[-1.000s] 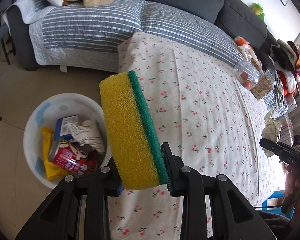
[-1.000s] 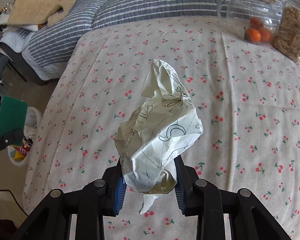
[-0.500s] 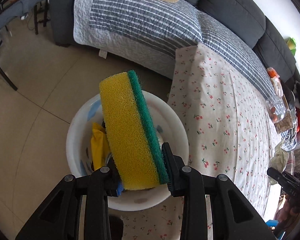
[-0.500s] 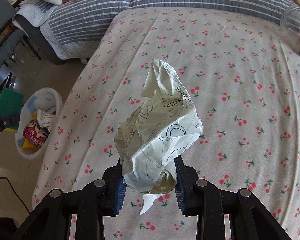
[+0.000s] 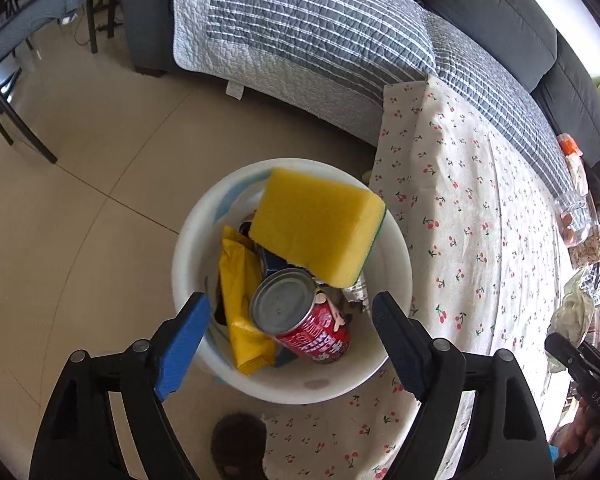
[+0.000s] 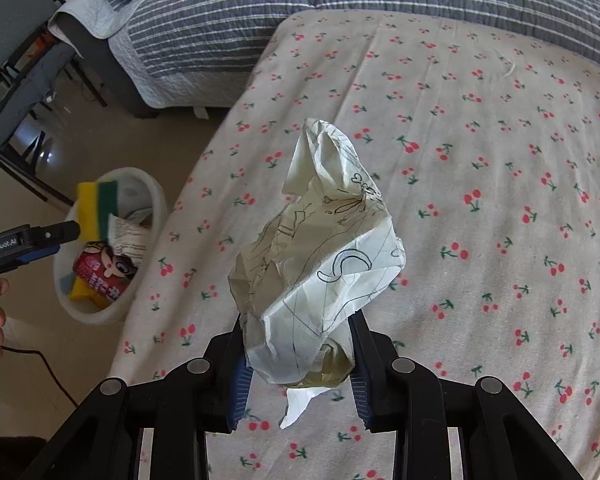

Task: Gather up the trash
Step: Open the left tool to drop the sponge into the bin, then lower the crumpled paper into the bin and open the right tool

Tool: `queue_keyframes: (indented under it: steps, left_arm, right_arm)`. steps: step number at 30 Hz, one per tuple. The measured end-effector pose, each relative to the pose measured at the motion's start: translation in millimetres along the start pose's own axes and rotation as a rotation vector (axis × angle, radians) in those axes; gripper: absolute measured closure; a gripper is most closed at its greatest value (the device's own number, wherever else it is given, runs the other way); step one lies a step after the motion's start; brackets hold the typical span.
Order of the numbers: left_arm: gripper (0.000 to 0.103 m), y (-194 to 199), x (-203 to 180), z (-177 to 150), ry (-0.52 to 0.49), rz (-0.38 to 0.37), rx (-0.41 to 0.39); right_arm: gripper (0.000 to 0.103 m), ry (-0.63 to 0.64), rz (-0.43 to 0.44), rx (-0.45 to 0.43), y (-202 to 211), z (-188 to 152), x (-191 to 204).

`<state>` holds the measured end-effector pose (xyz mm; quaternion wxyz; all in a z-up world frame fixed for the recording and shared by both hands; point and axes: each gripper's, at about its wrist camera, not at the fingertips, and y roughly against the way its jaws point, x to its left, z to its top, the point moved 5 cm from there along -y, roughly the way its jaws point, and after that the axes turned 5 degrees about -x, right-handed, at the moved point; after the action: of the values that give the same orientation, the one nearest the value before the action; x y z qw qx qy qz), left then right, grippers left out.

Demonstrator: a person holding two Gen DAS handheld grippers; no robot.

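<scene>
In the left wrist view my left gripper [image 5: 290,308] hangs over the white bin [image 5: 188,240], and its jaws are opening. The yellow and green sponge [image 5: 320,232] is free of both pads and tilts over the bin's far side. Inside the bin lie a red can [image 5: 300,320] and a yellow packet [image 5: 240,288]. My right gripper [image 6: 296,360] is shut on a crumpled sheet of scribbled paper [image 6: 320,256] above the cherry-print cloth [image 6: 480,140]. Its view shows the bin [image 6: 156,200] at the left on the floor, with the sponge [image 6: 96,208] at the left gripper's [image 6: 70,234] tips.
The bin stands on a tiled floor [image 5: 80,160] against the cloth-covered table's corner. A sofa with a striped grey quilt [image 5: 300,28] runs behind it. Black chair legs [image 5: 4,120] stand at the left. Jars [image 5: 576,220] sit on the table's far side. A dark shoe [image 5: 236,440] is below the bin.
My left gripper has gone from over the table to over the bin, then spread its jaws and let go of the sponge. My right gripper, still holding the paper, has shifted left towards the bin.
</scene>
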<state>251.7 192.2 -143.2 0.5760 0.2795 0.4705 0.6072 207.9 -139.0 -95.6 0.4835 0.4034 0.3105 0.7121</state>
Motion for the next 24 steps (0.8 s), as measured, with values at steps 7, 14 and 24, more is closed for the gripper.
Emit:
queue_keyframes:
  steps: [7,14,24]
  left_arm:
    - [0.008,24,31,-8,-0.040,0.087,-0.041]
    - [0.007,29,46,-10,-0.065,0.084,-0.038]
    - [0.007,30,48,-8,-0.074,0.077,-0.042]
  right_arm:
    - [0.066,0.067,0.062,0.040,-30,9,63]
    - [0.065,0.088,0.174,0.086,-89,21,133]
    - [0.035,0.015,0.193,0.165,-143,23,152]
